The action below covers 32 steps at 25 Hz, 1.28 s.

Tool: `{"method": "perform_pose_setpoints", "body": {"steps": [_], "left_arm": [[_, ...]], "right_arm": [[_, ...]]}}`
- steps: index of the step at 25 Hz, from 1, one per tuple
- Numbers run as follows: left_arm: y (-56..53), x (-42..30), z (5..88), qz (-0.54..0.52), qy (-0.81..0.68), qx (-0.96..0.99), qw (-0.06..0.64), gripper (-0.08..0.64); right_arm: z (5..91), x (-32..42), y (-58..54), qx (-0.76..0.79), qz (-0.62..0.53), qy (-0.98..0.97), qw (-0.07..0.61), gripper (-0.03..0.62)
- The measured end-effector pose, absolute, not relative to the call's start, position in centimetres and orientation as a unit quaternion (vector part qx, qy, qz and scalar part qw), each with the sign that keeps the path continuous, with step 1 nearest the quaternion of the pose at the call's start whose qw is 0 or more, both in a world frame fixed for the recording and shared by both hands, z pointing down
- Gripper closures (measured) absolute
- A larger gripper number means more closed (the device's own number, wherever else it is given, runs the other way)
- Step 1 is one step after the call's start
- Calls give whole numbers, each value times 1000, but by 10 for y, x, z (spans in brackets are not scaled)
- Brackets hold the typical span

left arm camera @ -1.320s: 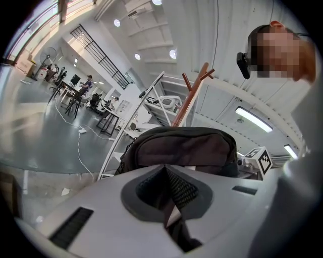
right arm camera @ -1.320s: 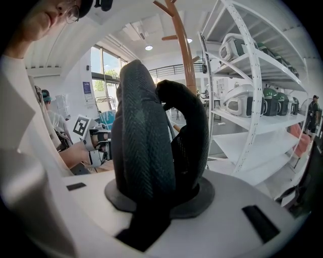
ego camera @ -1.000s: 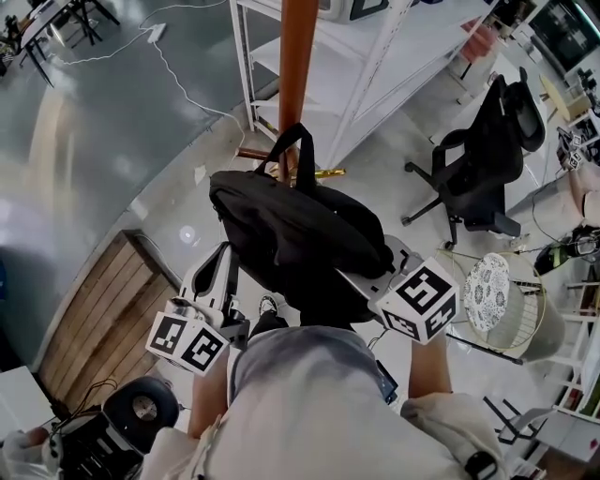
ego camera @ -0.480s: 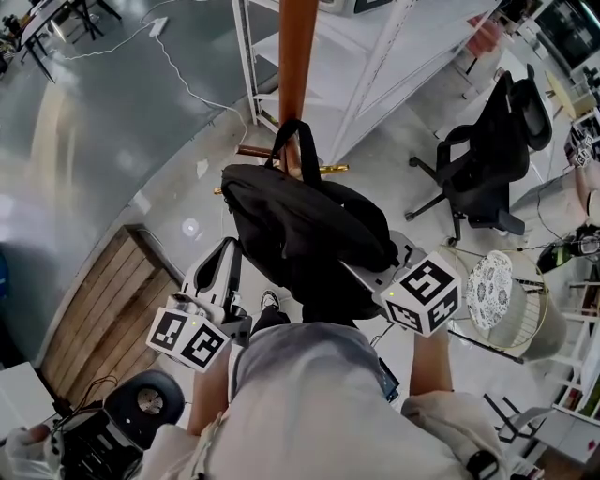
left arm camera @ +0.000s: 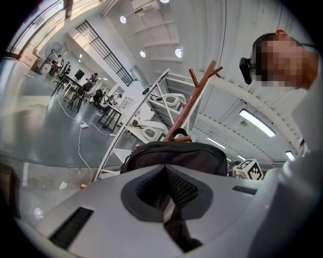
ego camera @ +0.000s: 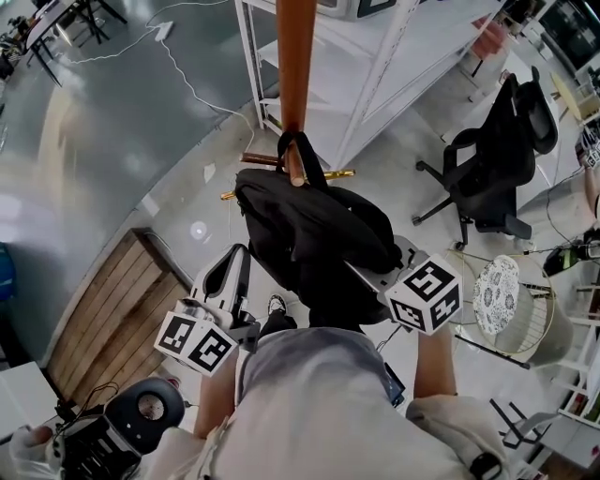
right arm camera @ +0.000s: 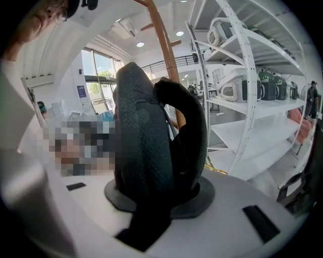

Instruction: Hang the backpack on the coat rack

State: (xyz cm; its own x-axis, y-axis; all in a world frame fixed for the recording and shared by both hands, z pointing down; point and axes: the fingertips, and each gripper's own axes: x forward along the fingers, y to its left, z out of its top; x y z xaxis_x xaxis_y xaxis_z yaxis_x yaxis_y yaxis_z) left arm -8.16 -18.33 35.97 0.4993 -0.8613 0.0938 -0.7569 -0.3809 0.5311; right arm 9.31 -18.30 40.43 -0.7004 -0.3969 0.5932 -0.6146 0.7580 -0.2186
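Head view: black fabric backpack [ego camera: 319, 234] has edged closer to brown wooden coat rack [ego camera: 296, 66] vs a sec ago. Its loop [ego camera: 311, 159] looks round the peg [ego camera: 296, 174]. Our left gripper [left arm camera: 169, 201] & right gripper [right arm camera: 156, 196] are clamped on its straps [right arm camera: 141, 151]. We're nearly hung.

Floor [ego camera: 94, 159]: grey, glossy, lamp glare at 9 o'clock. White shelf rack [ego camera: 394, 56] at 12–1. Black office chair [ego camera: 492, 159] at 2, star base. Wire basket [ego camera: 548, 323] with a patterned round top at 3–4. Wood slat panel [ego camera: 98, 314] at 8, flat on the floor. White cable [ego camera: 192, 84] snakes across the floor at 11; desks [ego camera: 56, 23] far off at 10–11. Left gripper view: white ceiling [left arm camera: 202, 30], round lamps [left arm camera: 123, 19] at 11–12, strip lights [left arm camera: 257, 122] at 3. Right gripper view: tall windows [right arm camera: 98, 75] at 10, daylight in; shelves at 2 loaded with white units [right arm camera: 237, 90].
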Motion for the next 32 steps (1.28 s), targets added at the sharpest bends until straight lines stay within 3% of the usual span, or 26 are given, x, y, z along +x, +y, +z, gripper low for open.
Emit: {"method": "perform_pose_setpoints", "body": {"steps": [32], "left_arm": [[-174,-69,362,-94,-490,822,273,554]], "right_arm": [[445,109,-199,271,255,-891,261,463]]}}
